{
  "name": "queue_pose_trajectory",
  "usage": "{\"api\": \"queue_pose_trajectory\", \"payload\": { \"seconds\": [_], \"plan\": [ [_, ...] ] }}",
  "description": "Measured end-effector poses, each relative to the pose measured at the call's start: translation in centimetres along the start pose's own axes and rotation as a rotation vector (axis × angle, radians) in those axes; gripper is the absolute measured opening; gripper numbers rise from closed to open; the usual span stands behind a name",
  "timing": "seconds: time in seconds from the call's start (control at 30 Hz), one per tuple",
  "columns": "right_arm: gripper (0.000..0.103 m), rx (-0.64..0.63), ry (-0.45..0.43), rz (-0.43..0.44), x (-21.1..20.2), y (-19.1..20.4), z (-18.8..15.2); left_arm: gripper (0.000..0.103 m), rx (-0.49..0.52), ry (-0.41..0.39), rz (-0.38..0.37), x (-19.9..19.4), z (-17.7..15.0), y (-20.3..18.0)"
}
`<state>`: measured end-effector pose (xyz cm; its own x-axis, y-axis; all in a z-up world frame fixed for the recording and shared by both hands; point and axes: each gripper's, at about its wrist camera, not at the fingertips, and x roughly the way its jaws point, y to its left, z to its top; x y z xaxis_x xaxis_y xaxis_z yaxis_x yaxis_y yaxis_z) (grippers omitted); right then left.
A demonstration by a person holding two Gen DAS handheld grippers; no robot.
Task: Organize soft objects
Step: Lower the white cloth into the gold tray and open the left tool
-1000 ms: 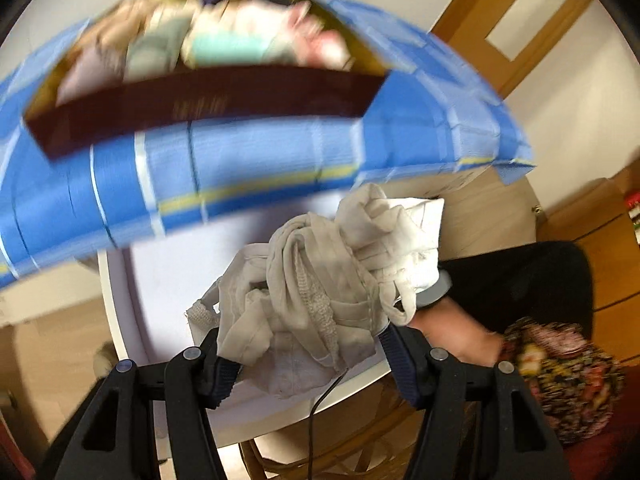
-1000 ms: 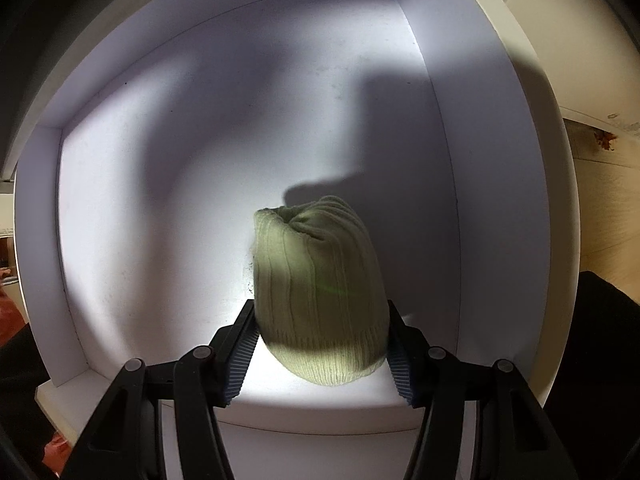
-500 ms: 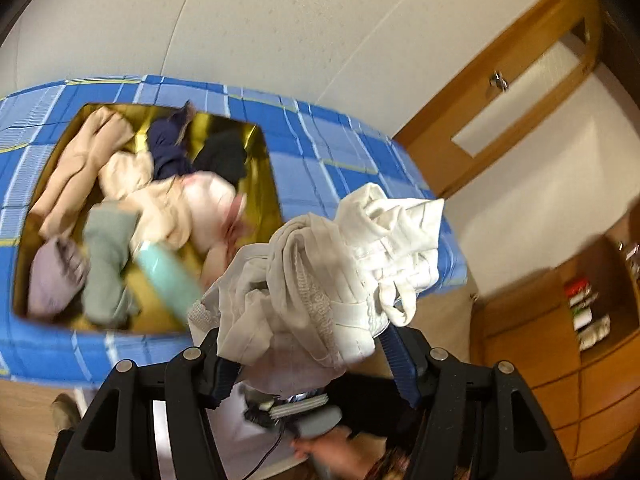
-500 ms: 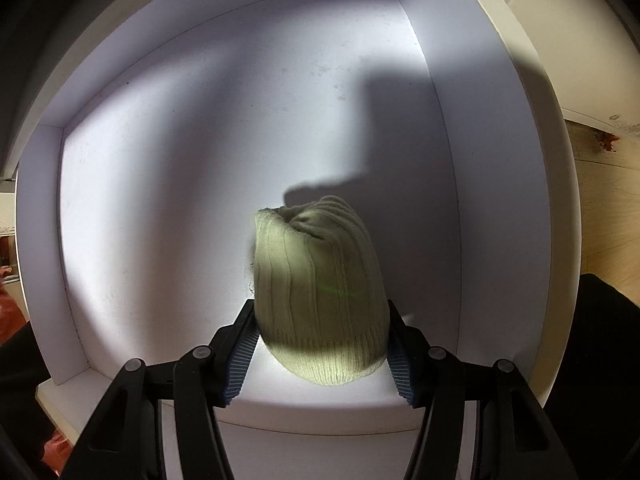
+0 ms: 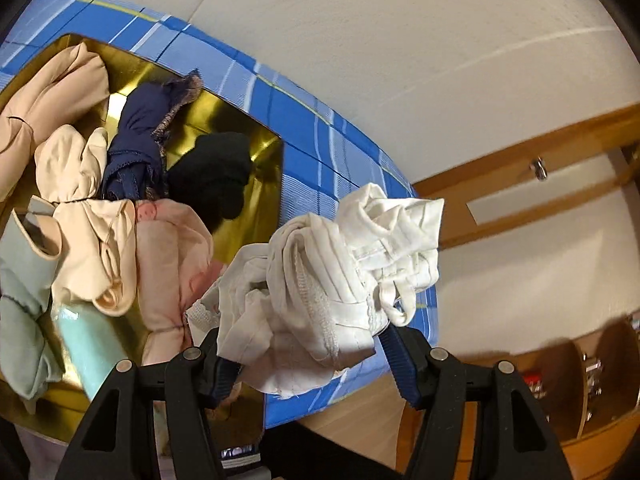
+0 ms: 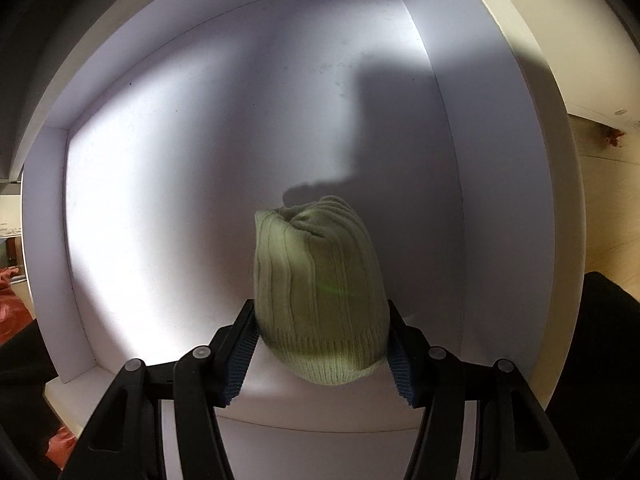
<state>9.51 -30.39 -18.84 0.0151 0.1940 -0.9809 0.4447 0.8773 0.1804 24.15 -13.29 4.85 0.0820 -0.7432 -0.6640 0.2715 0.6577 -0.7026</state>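
Gripping white garment [image 5: 332,276] between left fingers [image 5: 394,354], green beanie [image 6: 320,292] clamped between right fingers [image 6: 244,344]

L gripper [image 5: 306,354] clamps crumpled white garment [image 5: 332,276] over blue plaid box [image 5: 304,128] w/ clothes.

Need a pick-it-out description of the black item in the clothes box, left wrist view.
Find the blue plaid box with the shiny gold lining, full of rolled garments. Go to its far inner corner, beside the navy lace-trimmed piece. The black bundle there is the only black item; its neighbours are navy, peach, pink and pale green.
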Motion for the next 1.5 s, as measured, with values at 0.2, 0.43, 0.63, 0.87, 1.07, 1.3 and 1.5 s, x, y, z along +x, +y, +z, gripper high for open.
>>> {"api": "queue_pose_trajectory", "payload": {
  "seconds": [0.2, 0.43, 0.63, 0.87, 1.07, 1.3, 1.5],
  "plan": [
    [0.06, 0.0, 0.001, 0.003, 0.0, -0.1, 0.0, 0.064, -0.115, 0.011, -0.041, 2.8, 0.8, 1.6],
    [0.06, -0.001, 0.001, 0.004, -0.1, -0.1, -0.1, 0.064, -0.129, 0.006, 0.056, 4.2, 1.7, 2.4],
    [0.06, 0.005, 0.002, 0.008, 0.2, -0.2, -0.2, 0.064, -0.126, 0.005, 0.151, 4.4, 2.0, 3.3],
    [0.06, 0.004, 0.002, 0.01, 0.3, -0.8, -0.3, 0.069, -0.054, 0.017, 0.167, 3.9, 2.4, 1.1],
    [0.06, 0.006, 0.002, 0.01, 0.2, -0.8, -0.5, 0.068, 0.029, -0.038, 0.244, 2.2, 2.7, -0.4],
    [0.06, 0.002, 0.002, 0.011, 0.0, -0.9, -0.7, 0.055, 0.066, 0.043, 0.407, 5.4, 1.9, 0.5],
    [0.06, 0.012, 0.004, 0.014, 0.2, -1.1, -0.6, 0.052, 0.125, 0.148, 0.429, 8.3, 1.0, 0.7]
  ]
}}
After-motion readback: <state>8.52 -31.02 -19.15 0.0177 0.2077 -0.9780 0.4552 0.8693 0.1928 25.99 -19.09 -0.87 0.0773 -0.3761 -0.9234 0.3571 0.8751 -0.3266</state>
